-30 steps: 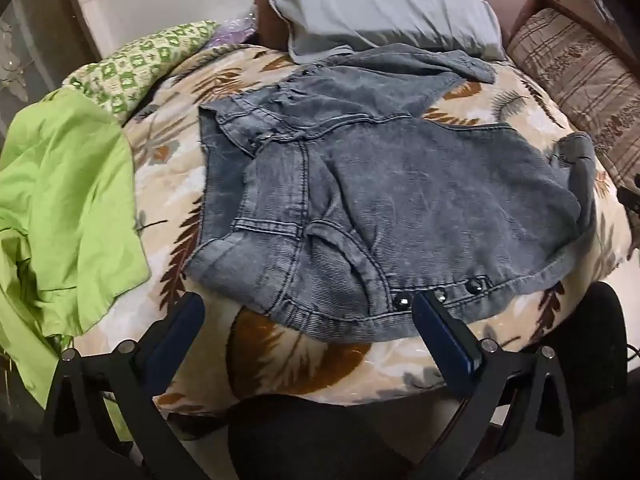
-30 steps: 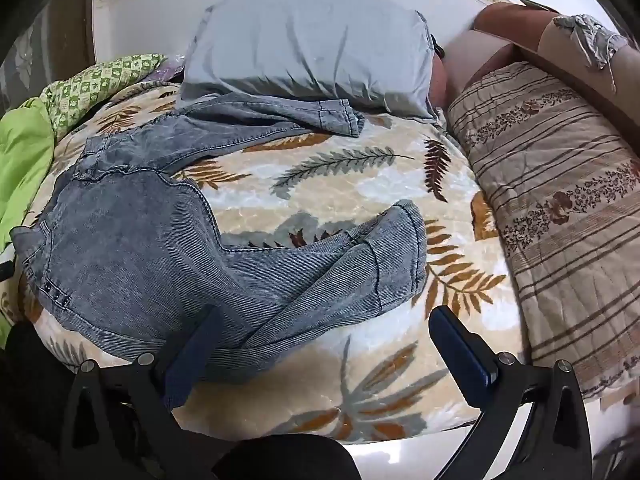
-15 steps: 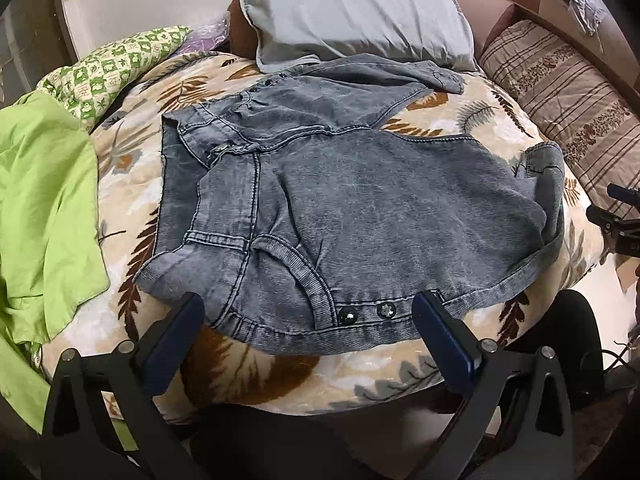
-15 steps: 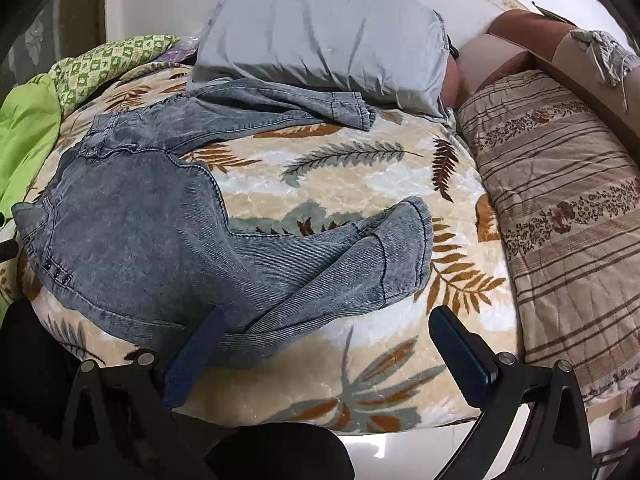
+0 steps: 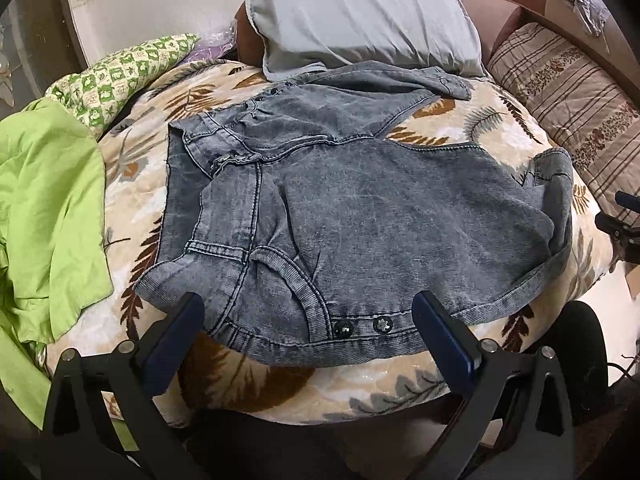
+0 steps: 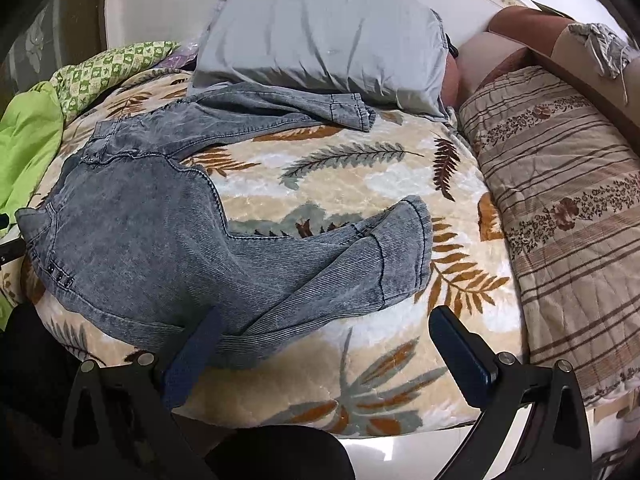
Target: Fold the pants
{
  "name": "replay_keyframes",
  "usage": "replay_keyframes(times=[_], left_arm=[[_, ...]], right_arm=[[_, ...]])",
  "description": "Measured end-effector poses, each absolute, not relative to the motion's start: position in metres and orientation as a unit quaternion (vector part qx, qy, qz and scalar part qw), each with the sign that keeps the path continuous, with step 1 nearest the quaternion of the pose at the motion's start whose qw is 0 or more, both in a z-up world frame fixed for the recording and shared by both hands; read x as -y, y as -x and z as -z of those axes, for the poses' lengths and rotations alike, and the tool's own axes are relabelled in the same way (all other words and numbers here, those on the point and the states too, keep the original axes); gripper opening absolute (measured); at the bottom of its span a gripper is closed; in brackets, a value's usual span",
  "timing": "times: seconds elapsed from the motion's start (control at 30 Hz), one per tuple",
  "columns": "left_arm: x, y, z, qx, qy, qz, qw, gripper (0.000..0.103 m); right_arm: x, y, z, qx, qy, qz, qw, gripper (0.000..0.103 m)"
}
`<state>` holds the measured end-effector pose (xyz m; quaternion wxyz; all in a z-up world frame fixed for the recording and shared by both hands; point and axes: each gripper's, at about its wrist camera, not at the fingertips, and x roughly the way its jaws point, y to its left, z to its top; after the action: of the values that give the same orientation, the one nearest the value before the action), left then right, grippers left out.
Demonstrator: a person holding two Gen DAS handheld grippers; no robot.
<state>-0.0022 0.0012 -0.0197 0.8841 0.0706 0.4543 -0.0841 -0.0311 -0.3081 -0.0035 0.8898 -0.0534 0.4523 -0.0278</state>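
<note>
Grey washed denim pants (image 5: pixel 360 216) lie spread on a leaf-patterned bed (image 5: pixel 132 156). The waistband with two dark snaps is at the near edge in the left wrist view. My left gripper (image 5: pixel 308 316) is open and empty, just above the near waistband edge. In the right wrist view the pants (image 6: pixel 140 232) lie left of centre, with one leg bent toward the near edge and the other leg stretched toward the pillow. My right gripper (image 6: pixel 324 328) is open and empty, over the near leg's lower edge.
A grey pillow (image 6: pixel 320 40) lies at the head of the bed. A green garment (image 5: pixel 44 200) and a green checked cushion (image 5: pixel 120 76) lie at the left. A striped floral quilt (image 6: pixel 568 200) lies at the right. The bed edge is close below both grippers.
Both grippers have pulled back and risen slightly, so the pants sit further into view. The pants have not moved. Both grippers stay open.
</note>
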Motion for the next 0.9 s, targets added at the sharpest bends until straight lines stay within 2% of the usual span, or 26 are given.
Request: replay_keyframes(times=[0.9], left_arm=[[0.015, -0.002, 0.019, -0.459, -0.072, 0.078, 0.882, 0.103]], right_arm=[[0.315, 0.029, 0.002, -0.445, 0.042, 0.017, 0.894, 0.103]])
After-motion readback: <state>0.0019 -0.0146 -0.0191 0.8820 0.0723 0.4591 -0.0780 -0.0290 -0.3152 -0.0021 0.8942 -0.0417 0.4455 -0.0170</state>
